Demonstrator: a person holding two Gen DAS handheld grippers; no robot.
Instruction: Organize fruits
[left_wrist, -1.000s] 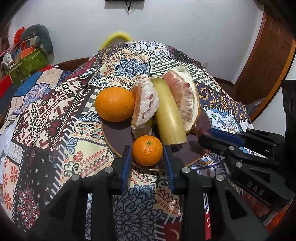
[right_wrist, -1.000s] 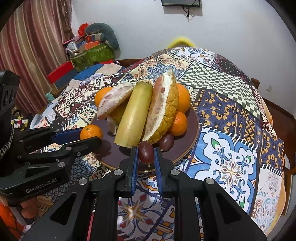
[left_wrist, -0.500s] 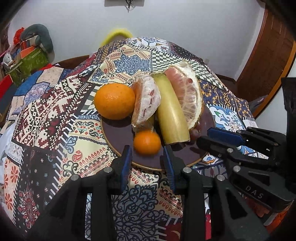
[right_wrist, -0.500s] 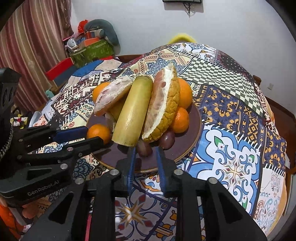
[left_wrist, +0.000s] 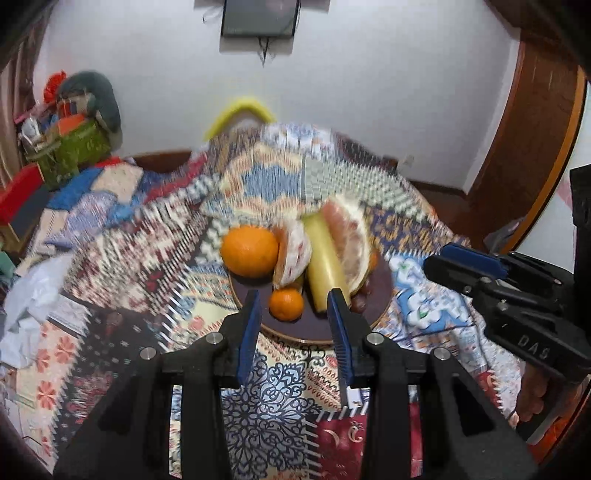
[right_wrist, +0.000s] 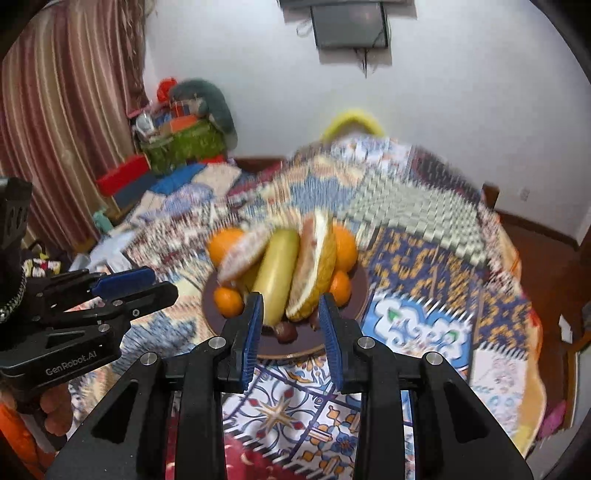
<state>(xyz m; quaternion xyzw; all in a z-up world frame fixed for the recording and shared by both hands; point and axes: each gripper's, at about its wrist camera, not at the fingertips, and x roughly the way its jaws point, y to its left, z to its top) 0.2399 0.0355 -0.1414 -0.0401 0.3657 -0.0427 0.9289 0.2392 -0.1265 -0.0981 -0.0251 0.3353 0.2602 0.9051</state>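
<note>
Both of my grippers have pulled back from the plate (left_wrist: 384, 291) since half a second ago, and the fruit now sits farther off and smaller in both wrist views. My left gripper (left_wrist: 294, 316) is spread wide with nothing between its blue pads; the small mandarin (left_wrist: 286, 303) it framed earlier lies on the near part of the plate, just beyond the fingertips. My right gripper (right_wrist: 290, 318) has opened from its narrower gap and is also empty, its pads standing either side of the near rim of the plate (right_wrist: 364, 295).

On the dark round plate, in the centre of the left wrist view, lie a big orange (left_wrist: 249, 251) at the left, a peeled pomelo piece (left_wrist: 293, 254) leaning beside it, a pale yellow-green stalk (left_wrist: 325, 267) laid lengthwise, and a large pomelo wedge (left_wrist: 349, 245) at the right. Dark grapes (left_wrist: 357, 303) sit at the near right of the plate. From the right wrist view the same stack shows two more oranges (right_wrist: 343, 249) behind the wedge and a dark grape (right_wrist: 286, 330) at the near rim.

The plate rests on a worktop covered by a patchwork cloth (left_wrist: 266, 398); the cloth is motion-blurred in both views. My right gripper appears at the right edge of the left wrist view, my left gripper at the left edge of the right wrist view.
</note>
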